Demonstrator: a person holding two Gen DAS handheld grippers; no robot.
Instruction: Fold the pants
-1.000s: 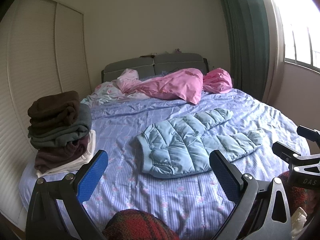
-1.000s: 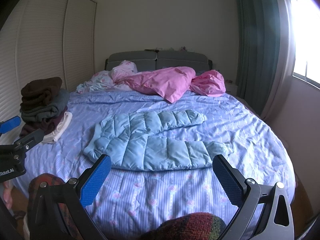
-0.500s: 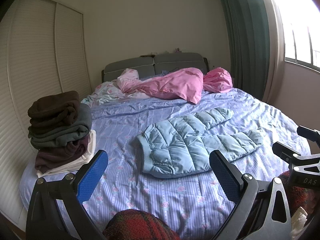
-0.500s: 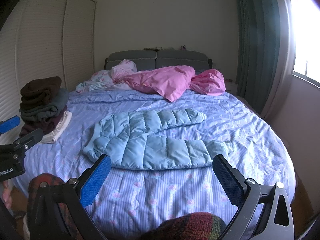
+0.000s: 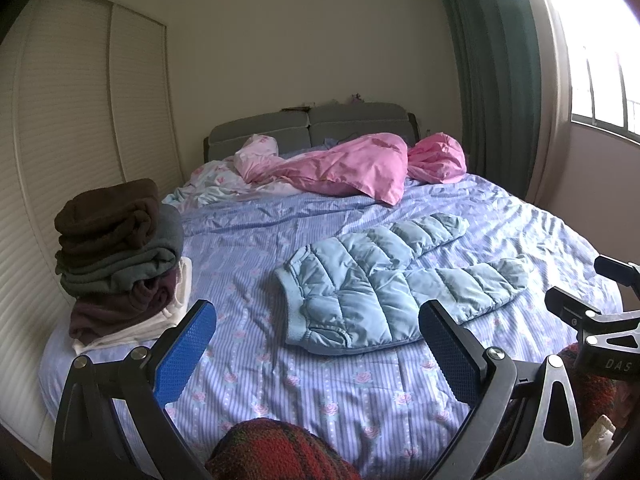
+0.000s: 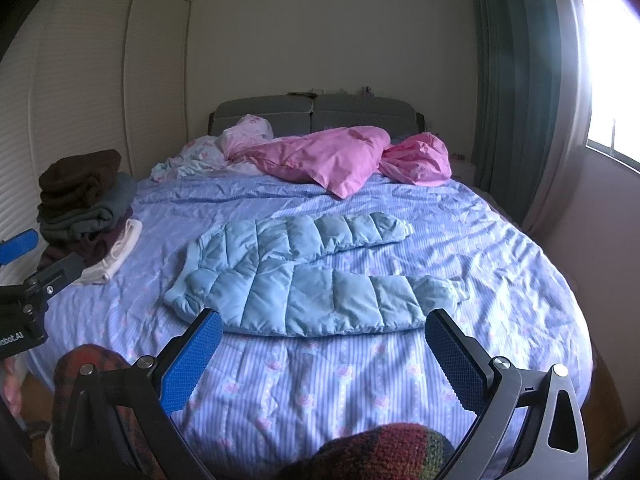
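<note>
Light blue quilted pants [image 5: 384, 288] lie flat on the striped purple bedspread [image 5: 280, 380], waistband to the left, both legs spread toward the right. They also show in the right wrist view [image 6: 304, 280]. My left gripper [image 5: 318, 348] is open and empty, held above the bed's near edge, in front of the waistband. My right gripper [image 6: 324, 360] is open and empty, in front of the near leg. Neither touches the pants. The right gripper's side shows at the right edge of the left wrist view [image 5: 592, 320].
A stack of folded dark clothes [image 5: 116, 256] sits on the bed's left edge. Pink bedding [image 5: 352, 168] is bunched by the grey headboard [image 5: 308, 128]. A closet [image 5: 80, 120] stands left; green curtain [image 5: 492, 80] and window right.
Both grippers have edged slightly toward the bed; the pants sit a little lower in the views. Nothing was taken hold of.
</note>
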